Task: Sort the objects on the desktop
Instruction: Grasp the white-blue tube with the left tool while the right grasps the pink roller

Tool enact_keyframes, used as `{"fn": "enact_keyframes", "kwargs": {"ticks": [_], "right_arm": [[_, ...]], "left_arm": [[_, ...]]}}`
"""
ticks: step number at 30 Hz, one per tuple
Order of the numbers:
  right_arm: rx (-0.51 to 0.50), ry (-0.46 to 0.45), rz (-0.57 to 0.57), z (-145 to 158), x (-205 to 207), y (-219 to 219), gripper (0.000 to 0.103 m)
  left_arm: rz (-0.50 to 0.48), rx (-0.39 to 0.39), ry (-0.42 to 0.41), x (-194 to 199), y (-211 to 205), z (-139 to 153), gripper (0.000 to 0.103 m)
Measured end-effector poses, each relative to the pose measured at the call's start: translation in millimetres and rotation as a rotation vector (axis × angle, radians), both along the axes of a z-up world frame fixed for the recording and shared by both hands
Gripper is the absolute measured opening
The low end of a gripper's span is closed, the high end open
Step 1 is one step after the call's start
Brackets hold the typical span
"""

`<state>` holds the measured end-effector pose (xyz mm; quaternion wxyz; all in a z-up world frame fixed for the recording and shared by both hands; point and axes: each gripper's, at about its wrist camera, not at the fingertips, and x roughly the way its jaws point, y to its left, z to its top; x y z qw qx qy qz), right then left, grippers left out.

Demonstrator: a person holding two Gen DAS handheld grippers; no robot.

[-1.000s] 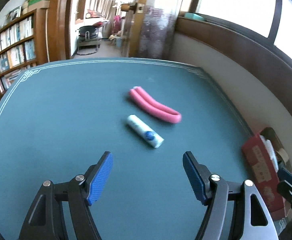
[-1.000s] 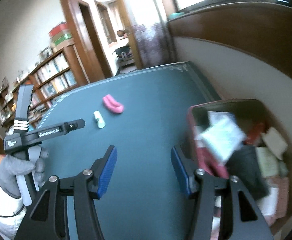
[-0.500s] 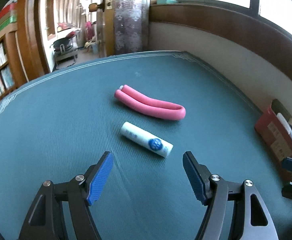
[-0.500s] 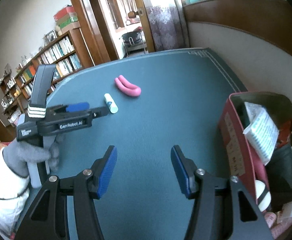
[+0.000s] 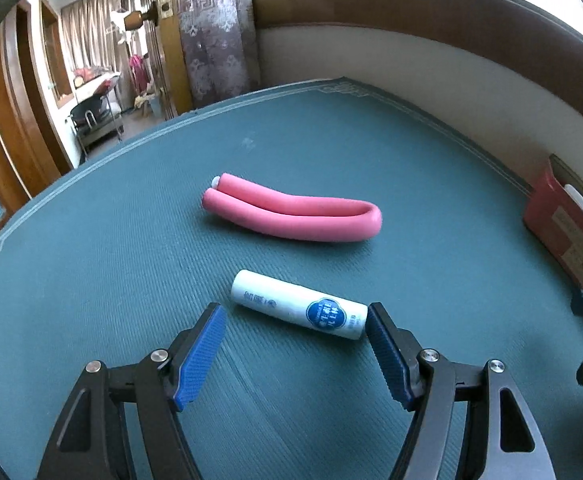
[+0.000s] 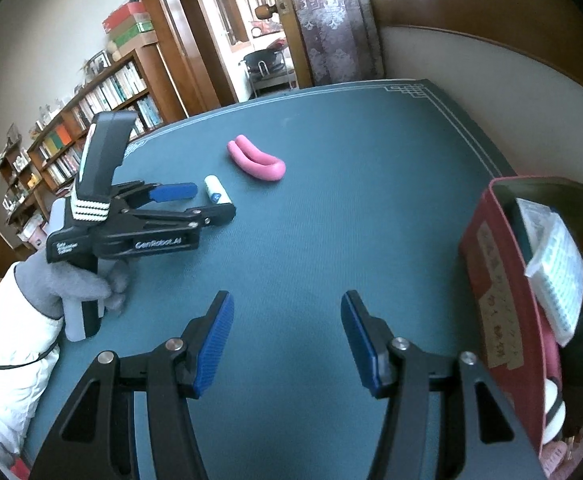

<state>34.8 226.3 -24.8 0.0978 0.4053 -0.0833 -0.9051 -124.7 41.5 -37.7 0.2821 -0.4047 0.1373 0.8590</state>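
A white tube with a blue round label (image 5: 297,305) lies on the green table mat (image 5: 91,248), just ahead of my left gripper (image 5: 295,314). That gripper stands open, its blue pads on either side of the tube's near end without pressing it. Behind the tube lies a folded pink foam stick (image 5: 295,216). From the right wrist view the left gripper (image 6: 195,202) reaches toward the tube (image 6: 217,193), with the pink stick (image 6: 257,162) beyond. My right gripper (image 6: 287,308) hangs open over bare mat, nothing between its fingers.
A red box (image 6: 495,280) filled with several items stands at the right edge of the table, also seen as the red box (image 5: 563,228) in the left wrist view. A gloved hand and white sleeve (image 6: 19,320) hold the left gripper. Bookshelves and a doorway lie beyond the table.
The left gripper has come down and forward to the white tube and rolled, so the tube now sits between its fingertips. The right gripper has swung left, away from the red box.
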Motion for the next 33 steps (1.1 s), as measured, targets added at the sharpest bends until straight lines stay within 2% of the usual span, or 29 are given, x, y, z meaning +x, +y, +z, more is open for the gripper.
{"fn": "enact_keyframes", "kwargs": {"ticks": [8, 13, 19, 23, 27, 33], "right_arm": [[-0.007, -0.013, 0.008, -0.2, -7.4, -7.9, 0.06], [-0.017, -0.002, 0.017, 10.7, -23.3, -14.4, 0.06], [-0.058, -0.037, 0.026, 17.6, -75.8, -24.8, 0.06], [-0.063, -0.069, 0.043, 13.4, -115.9, -42.7, 0.06], [0.019, -0.08, 0.072, 5.3, -150.7, -62.0, 0.06], [0.15, -0.086, 0.144, -4.3, -187.0, -82.8, 0.06]], "left_arm": [[0.009, -0.01, 0.005, -2.3, 2.2, -2.9, 0.071], [0.078, 0.005, -0.005, 11.4, -12.4, 1.4, 0.071], [0.191, 0.015, 0.005, 22.8, -41.5, 7.7, 0.071], [0.244, 0.065, 0.011, 27.5, -67.4, 13.0, 0.071], [0.281, 0.106, 0.009, 27.8, -84.8, 14.5, 0.071], [0.307, 0.122, -0.009, 25.6, -98.3, 11.8, 0.071]]}}
